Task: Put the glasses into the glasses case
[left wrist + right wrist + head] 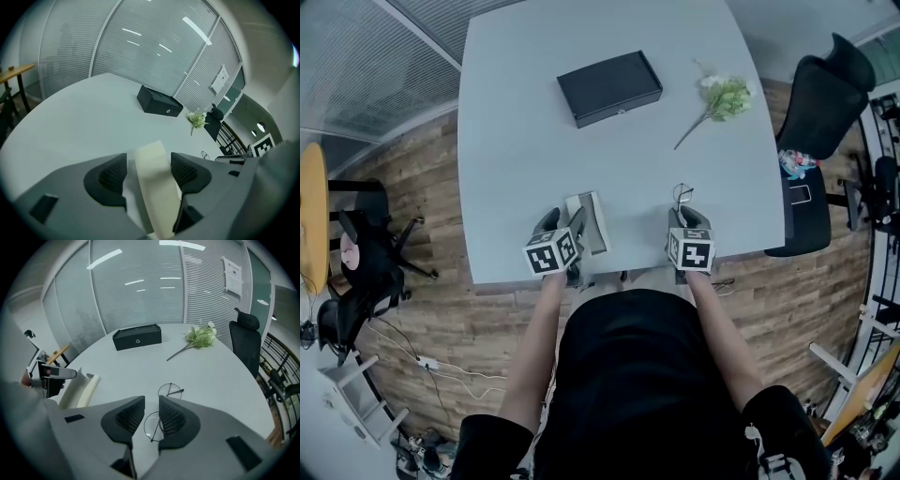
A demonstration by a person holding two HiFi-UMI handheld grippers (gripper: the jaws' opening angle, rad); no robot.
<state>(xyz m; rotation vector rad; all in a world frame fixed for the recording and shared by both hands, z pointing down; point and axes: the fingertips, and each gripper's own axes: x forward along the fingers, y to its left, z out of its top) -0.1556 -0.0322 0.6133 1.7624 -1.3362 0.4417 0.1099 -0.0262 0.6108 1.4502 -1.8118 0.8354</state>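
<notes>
The round wire-framed glasses (682,197) lie on the white table (525,159) near its front edge. My right gripper (688,215) stands over them. In the right gripper view the near lens sits in the narrow gap between the jaws of that gripper (151,413), the pads not pressing on it, and the far lens (169,391) lies just beyond. The cream glasses case (591,221) lies open at the front left. My left gripper (565,220) is shut on it, and in the left gripper view the case (154,183) fills the space between the pads.
A black box (609,87) sits at the table's far side, with a sprig of white flowers (724,97) to its right. A black office chair (820,103) stands by the right edge. A yellow table (311,216) and another chair are at the far left.
</notes>
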